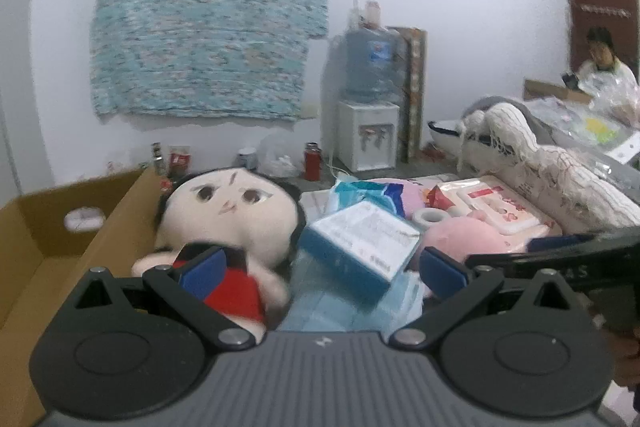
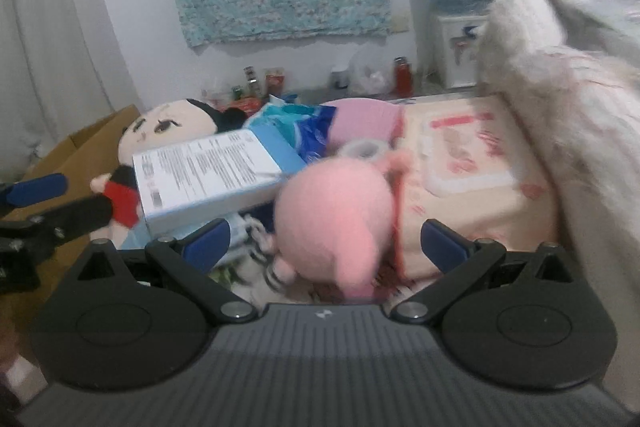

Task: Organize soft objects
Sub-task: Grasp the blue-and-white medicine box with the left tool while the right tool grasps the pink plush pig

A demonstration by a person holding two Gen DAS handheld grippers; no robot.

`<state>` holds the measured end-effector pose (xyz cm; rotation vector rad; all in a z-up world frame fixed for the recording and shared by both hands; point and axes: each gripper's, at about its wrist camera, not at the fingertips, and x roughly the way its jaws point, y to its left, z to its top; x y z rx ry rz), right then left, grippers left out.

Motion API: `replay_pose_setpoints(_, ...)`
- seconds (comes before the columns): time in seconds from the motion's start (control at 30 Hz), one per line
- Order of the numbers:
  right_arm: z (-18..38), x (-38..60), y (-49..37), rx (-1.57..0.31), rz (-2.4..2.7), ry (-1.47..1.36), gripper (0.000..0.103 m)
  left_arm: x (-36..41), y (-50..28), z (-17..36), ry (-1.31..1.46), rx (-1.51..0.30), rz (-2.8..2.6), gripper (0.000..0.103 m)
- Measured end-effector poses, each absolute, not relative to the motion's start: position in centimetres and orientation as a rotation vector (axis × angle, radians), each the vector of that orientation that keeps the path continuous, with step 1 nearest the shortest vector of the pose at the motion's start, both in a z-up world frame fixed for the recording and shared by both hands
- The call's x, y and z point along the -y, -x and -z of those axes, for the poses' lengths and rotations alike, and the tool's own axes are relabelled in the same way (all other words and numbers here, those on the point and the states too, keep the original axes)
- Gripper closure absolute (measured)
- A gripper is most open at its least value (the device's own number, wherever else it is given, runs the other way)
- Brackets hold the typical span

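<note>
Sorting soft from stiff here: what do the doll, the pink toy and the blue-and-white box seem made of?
Doll: plush fabric, matte, rounded stuffed head. Pink toy: fuzzy plush, though blurred. Box: probably printed cardboard, with flat faces and sharp edges, so stiff.

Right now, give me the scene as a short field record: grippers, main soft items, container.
left gripper: open, over the doll and the blue-and-white box
right gripper: open, pink plush between its fingers, no grip visible
doll: lying face up beside the cardboard box
pink plush: in front of the wipes pack
blue-and-white box: tilted, on the blue masks
cardboard box: open, left of the pile
wipes pack: flat, right side
</note>
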<state>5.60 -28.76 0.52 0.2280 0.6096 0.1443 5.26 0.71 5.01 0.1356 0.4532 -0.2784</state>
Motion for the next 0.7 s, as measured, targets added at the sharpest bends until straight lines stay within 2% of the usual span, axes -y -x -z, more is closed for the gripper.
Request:
replay_pose_setpoints(0.2, -0.5, 28.3, -8.4, -0.607, -0.229, -0.184, 0.002, 1.5, -9.6, -5.5, -0.302, -0.531, 0.391, 0.0)
replay_pose_setpoints(0.43, 0.0, 30.2, -8.5, -0.604, -0.203, -0.259, 0.025, 3.8, -13.4, -5.6, -0.424, -0.68, 0.546, 0.013)
replay_pose_setpoints(0.57, 0.5, 30.6, -8.5, -0.603, -0.198, -0.256, 0.027, 5.6, -15.2, -5.2, -0.485, -0.784, 0.598, 0.015)
replay_pose_setpoints(0.7, 0.7, 30.8, -8.9, -0.617, -0.175, -0.244, 0.028, 6.4, -16.9, -4.2, -0.51, -0.894, 0.639, 0.022)
